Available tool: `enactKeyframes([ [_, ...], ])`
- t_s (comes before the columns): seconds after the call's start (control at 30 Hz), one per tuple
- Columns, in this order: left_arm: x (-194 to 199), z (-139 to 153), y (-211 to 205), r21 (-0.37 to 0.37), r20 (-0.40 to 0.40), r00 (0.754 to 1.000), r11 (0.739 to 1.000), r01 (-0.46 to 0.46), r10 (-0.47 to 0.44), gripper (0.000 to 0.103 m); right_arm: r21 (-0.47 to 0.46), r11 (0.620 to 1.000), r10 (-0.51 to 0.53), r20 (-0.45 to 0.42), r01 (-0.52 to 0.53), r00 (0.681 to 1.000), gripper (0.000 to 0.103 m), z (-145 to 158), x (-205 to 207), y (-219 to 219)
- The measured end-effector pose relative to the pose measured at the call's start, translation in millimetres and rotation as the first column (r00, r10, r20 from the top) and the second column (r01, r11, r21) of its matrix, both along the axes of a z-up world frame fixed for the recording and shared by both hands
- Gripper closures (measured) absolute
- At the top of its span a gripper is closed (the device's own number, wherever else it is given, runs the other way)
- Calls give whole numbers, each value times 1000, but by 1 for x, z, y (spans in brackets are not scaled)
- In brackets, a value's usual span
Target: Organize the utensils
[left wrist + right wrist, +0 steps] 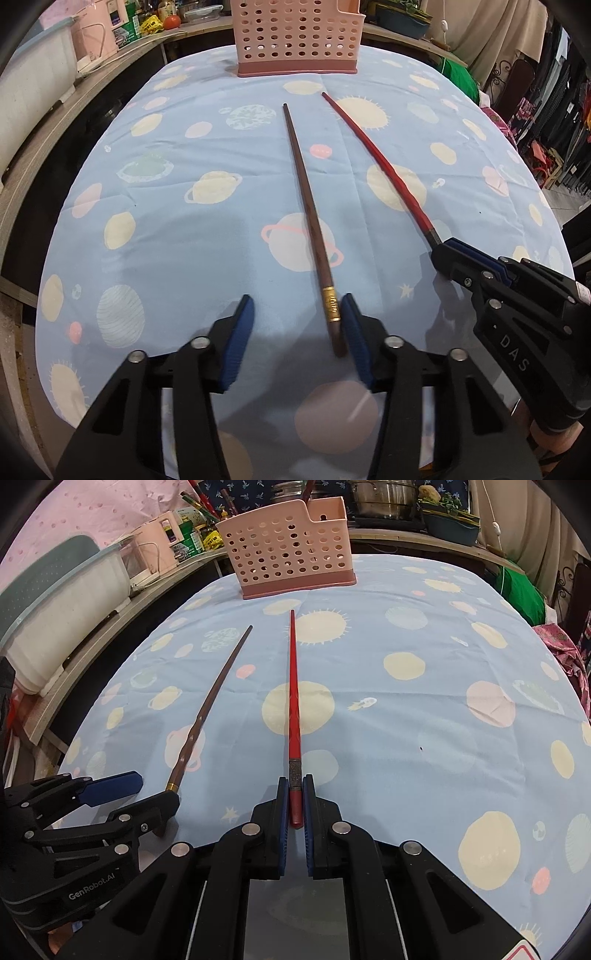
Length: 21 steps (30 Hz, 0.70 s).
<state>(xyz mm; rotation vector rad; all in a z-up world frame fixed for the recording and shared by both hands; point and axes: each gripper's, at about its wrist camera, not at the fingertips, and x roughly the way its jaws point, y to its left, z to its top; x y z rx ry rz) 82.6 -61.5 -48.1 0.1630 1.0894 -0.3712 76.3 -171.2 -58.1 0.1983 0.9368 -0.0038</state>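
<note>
A brown chopstick [308, 218] with a gold band lies on the planet-print cloth, its thick end between the pads of my open left gripper [297, 314], close to the right pad. It also shows in the right wrist view [210, 701]. My right gripper [295, 786] is shut on the thick end of a red chopstick [293, 701], which points at the basket; it shows in the left wrist view [373, 151] too. A pink perforated utensil basket [288, 550] stands upright at the table's far edge, also in the left wrist view [297, 37].
The blue cloth [424, 738] covers the whole table. A wooden counter [92, 627] with a white tub, boxes and bottles runs along the left. Pots and a plant tray stand behind the basket. Green and pink fabric lies off the right edge.
</note>
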Motion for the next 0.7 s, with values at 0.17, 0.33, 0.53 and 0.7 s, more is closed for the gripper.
enactKeyframes([
  [0.17,0,1,0,0,-1,1000,1000,6,-6,88,3,1000,1,-1,-1,1000,96,0,-1,0],
  [0.33,-2,2,0,-12,-16,1000,1000,18,-18,96,18,1000,1,-10,-1,1000,96,2,-5,-2],
  [0.53,-1,13,5,-40,-25,1000,999,7,-8,96,41,999,-13,27,12,1000,96,22,-14,-10],
  [0.7,4,40,11,-86,8,1000,996,-7,8,96,67,997,-36,103,30,994,96,57,-16,-22],
])
